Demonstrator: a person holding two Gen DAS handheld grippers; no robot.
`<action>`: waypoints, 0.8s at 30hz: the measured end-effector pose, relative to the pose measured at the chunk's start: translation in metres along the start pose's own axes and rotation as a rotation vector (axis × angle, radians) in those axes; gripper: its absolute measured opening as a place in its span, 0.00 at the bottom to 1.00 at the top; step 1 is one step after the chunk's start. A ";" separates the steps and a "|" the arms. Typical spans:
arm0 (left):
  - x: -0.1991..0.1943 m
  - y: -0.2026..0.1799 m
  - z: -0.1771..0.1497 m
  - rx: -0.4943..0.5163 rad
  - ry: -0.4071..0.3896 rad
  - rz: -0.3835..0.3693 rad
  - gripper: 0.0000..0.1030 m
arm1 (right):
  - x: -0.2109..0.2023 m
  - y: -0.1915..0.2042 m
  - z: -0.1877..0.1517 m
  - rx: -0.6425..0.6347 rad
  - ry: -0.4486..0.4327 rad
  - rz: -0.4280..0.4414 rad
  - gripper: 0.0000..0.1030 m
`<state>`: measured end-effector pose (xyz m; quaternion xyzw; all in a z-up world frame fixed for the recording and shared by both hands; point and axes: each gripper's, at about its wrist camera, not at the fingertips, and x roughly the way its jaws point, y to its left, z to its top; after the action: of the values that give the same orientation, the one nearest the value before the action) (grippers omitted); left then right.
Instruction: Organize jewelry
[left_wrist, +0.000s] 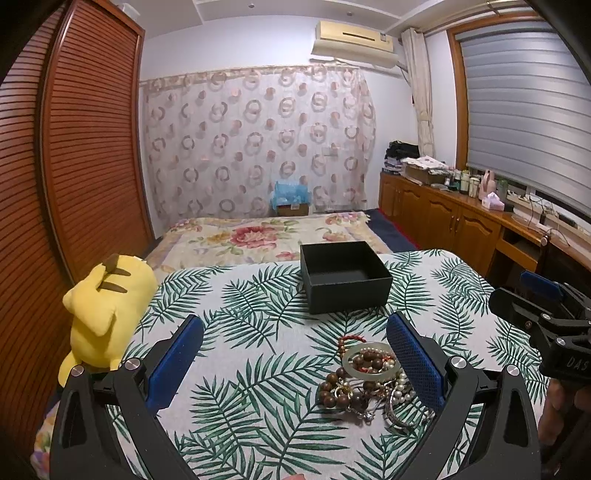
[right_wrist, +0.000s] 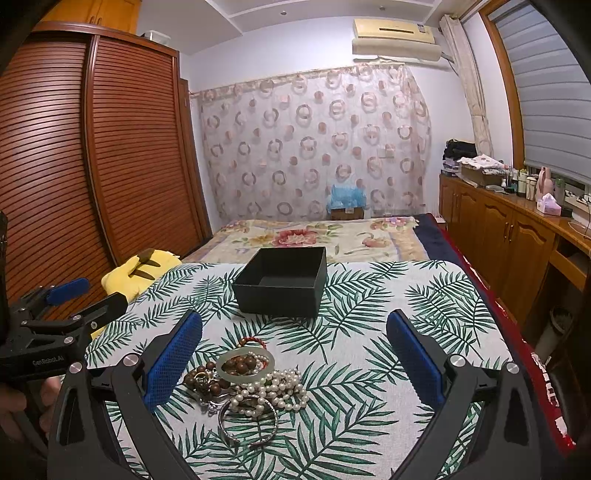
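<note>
A tangled heap of jewelry (left_wrist: 369, 384) (right_wrist: 245, 387) lies on the leaf-print tablecloth: a pale jade bangle (right_wrist: 245, 365), brown wooden beads (left_wrist: 332, 387), a white pearl string (right_wrist: 275, 387), a silver bangle (right_wrist: 247, 424) and a red cord bracelet (right_wrist: 253, 341). Behind the heap stands an empty black box (left_wrist: 345, 275) (right_wrist: 282, 280), open at the top. My left gripper (left_wrist: 295, 354) hovers open just left of the heap, its right finger beside it. My right gripper (right_wrist: 295, 354) is open too, the heap near its left finger. Nothing is held.
A yellow plush toy (left_wrist: 107, 310) (right_wrist: 142, 271) lies at the table's left edge. Beyond the table (right_wrist: 424, 295) is a bed with a floral cover (left_wrist: 266, 236). A louvred wooden wardrobe (left_wrist: 74, 147) stands left, a low cabinet (right_wrist: 498, 229) with bottles right.
</note>
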<state>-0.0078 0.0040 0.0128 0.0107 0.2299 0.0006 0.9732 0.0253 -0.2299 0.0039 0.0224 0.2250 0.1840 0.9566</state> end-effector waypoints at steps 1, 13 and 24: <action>0.000 0.000 0.000 0.000 0.000 0.000 0.93 | 0.000 0.000 0.000 0.000 0.000 0.000 0.98; 0.000 -0.001 -0.001 0.001 -0.002 0.000 0.93 | 0.000 0.001 -0.001 -0.001 -0.003 0.001 0.98; -0.001 -0.002 0.002 0.002 -0.003 0.001 0.93 | 0.000 0.000 -0.001 -0.002 -0.004 0.002 0.98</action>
<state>-0.0084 0.0016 0.0148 0.0118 0.2286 0.0009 0.9734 0.0243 -0.2297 0.0028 0.0221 0.2227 0.1849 0.9569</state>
